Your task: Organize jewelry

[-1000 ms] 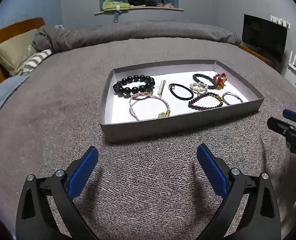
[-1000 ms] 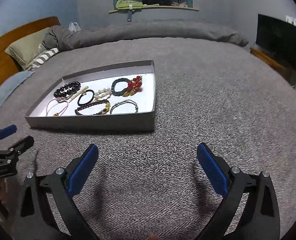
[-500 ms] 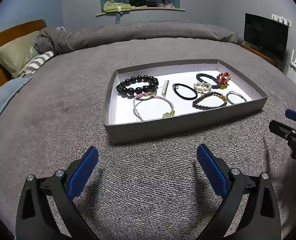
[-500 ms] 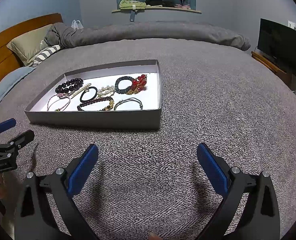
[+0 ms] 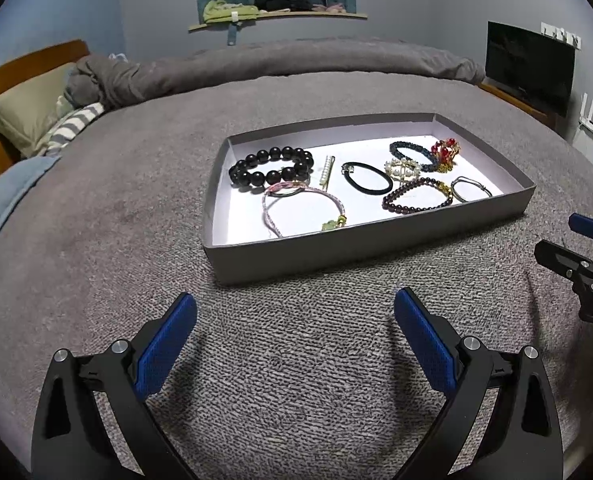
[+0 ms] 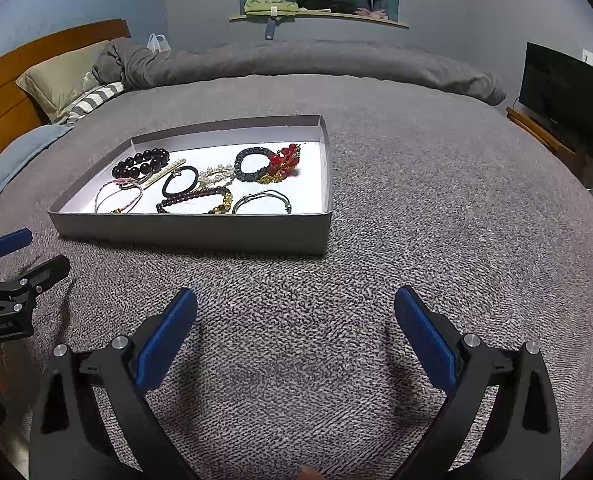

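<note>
A shallow grey tray (image 5: 360, 240) (image 6: 192, 236) with a white floor lies on the grey bed cover. In it are a black bead bracelet (image 5: 272, 166) (image 6: 140, 163), a pink cord bracelet (image 5: 302, 208), a pearl hair clip (image 5: 326, 172), a black hair tie (image 5: 366, 178) (image 6: 180, 185), a dark red bead bracelet (image 5: 416, 200) (image 6: 196, 200), a silver bangle (image 5: 470, 189) (image 6: 261, 202), a dark braided bracelet (image 6: 252, 164) and a red ornament (image 5: 444, 152) (image 6: 284, 160). My left gripper (image 5: 295, 320) and right gripper (image 6: 295, 320) are open and empty, short of the tray's near wall.
The grey bed cover (image 5: 296, 360) spreads all around. Pillows (image 5: 28, 120) and a wooden headboard (image 6: 24, 80) lie far left. A rolled duvet (image 6: 336, 60) runs along the back. A television (image 5: 530, 64) stands at the right.
Both grippers have drawn back and risen slightly, so the tray sits a little farther and higher in both views. Both stay open. Nothing in the tray has moved.
</note>
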The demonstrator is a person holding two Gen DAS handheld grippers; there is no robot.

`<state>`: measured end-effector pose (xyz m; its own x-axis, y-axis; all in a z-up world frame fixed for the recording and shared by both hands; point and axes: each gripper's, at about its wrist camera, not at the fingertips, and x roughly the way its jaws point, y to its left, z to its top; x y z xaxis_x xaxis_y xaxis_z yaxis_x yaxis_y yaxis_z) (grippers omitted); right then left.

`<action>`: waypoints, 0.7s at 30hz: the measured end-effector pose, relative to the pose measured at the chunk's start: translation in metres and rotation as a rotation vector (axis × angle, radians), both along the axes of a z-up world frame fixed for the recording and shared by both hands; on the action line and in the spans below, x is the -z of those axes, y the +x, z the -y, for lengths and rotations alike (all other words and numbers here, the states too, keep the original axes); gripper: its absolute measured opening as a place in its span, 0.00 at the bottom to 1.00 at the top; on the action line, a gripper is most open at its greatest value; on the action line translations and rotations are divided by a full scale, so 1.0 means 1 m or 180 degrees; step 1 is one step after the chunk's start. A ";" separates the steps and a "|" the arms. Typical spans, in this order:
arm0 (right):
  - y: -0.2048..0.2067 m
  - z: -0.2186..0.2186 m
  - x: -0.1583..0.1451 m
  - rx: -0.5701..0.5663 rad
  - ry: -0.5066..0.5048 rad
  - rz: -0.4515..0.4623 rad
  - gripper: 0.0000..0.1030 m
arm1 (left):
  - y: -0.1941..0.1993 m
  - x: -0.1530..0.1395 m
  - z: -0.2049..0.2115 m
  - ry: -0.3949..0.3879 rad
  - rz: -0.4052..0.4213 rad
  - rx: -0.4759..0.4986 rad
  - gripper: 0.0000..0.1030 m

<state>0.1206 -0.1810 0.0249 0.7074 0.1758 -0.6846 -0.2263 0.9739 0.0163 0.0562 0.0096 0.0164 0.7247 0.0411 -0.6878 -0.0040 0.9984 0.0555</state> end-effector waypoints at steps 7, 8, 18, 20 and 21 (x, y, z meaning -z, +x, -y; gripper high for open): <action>0.000 0.000 0.000 -0.0004 -0.0010 0.0000 0.95 | 0.000 0.001 0.002 0.0013 -0.0015 0.0006 0.97; 0.000 0.000 0.000 -0.0005 -0.0013 0.0001 0.95 | 0.000 0.001 0.002 0.0015 -0.0014 0.0007 0.97; 0.001 -0.001 0.001 -0.0013 -0.0032 -0.0014 0.95 | 0.001 0.003 0.002 0.0013 -0.0034 0.0018 0.97; 0.002 -0.001 0.002 -0.0017 -0.0033 -0.0018 0.95 | 0.001 0.003 0.002 0.0016 -0.0032 0.0020 0.97; 0.002 -0.001 0.002 -0.0019 -0.0033 -0.0021 0.95 | 0.001 0.003 0.002 0.0015 -0.0034 0.0021 0.97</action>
<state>0.1226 -0.1805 0.0234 0.7019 0.1728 -0.6910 -0.2319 0.9727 0.0077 0.0575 0.0078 0.0137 0.7176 0.0397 -0.6953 0.0031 0.9982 0.0603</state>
